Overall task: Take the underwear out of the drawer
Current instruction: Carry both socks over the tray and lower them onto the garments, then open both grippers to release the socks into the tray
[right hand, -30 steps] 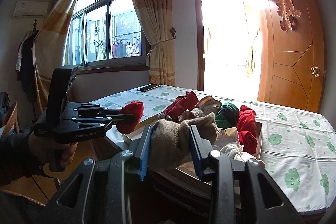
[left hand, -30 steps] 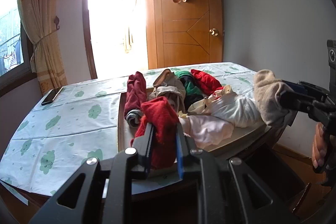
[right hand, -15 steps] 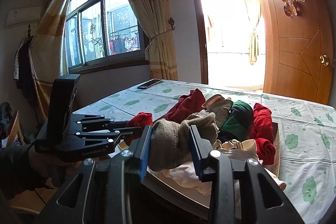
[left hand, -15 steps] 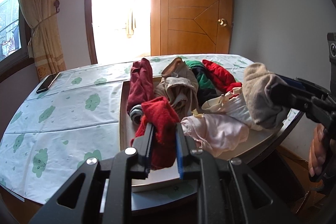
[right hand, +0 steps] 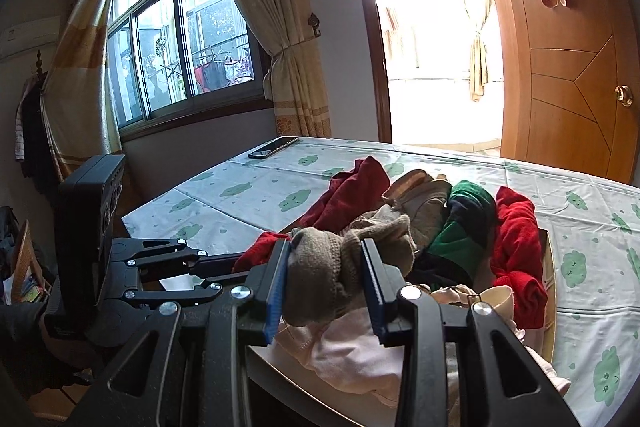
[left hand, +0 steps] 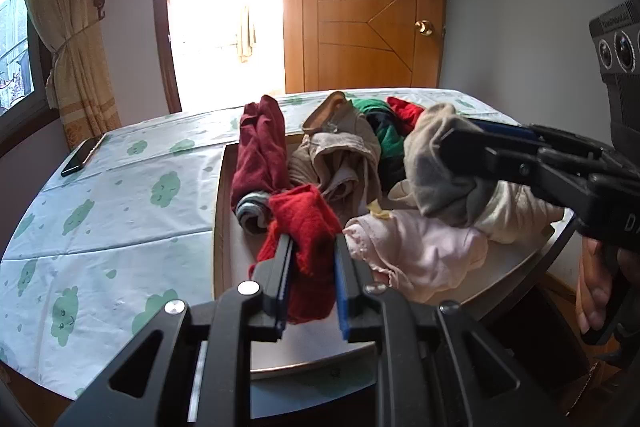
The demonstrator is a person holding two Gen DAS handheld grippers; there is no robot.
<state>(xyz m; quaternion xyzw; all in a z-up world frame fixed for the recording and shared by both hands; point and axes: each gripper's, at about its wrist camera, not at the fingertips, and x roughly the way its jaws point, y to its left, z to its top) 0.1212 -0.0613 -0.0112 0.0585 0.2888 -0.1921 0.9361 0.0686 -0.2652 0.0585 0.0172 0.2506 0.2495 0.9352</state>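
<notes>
Left wrist view. Left gripper (left hand: pixel 311 281): fingers closed on a red garment (left hand: pixel 306 227), which hangs between them above the near left part of the drawer (left hand: pixel 219 219). Drawer: shallow wooden tray on the surface (left hand: pixel 100 227), which has a white cloth with green cloud print. Contents: maroon garment (left hand: pixel 260 147) at far left; beige garment (left hand: pixel 340 155) in the middle; green garment (left hand: pixel 384 135) and second red garment (left hand: pixel 406 109) at the far side; pale pink underwear (left hand: pixel 420 251) near right; cream item (left hand: pixel 516 215) beside it. Right gripper (left hand: pixel 452 155): enters from the right, fingers clamped on a grey-beige knit garment (left hand: pixel 440 171) held over the drawer's right half. Phone (left hand: pixel 82 157): far left on the surface. Wooden door (left hand: pixel 368 27): behind.

Right wrist view. Right gripper (right hand: pixel 326 285): fingers pressed on the grey-beige knit garment (right hand: pixel 340 267), above the pink underwear (right hand: pixel 352 347). Left gripper (right hand: pixel 240 261): at left, holding the red garment (right hand: pixel 264 247). Also seen: maroon garment (right hand: pixel 352 191), green garment (right hand: pixel 464 231), second red garment (right hand: pixel 516 251), phone (right hand: pixel 274 147), window (right hand: pixel 180 39), curtain (right hand: pixel 280 27).
</notes>
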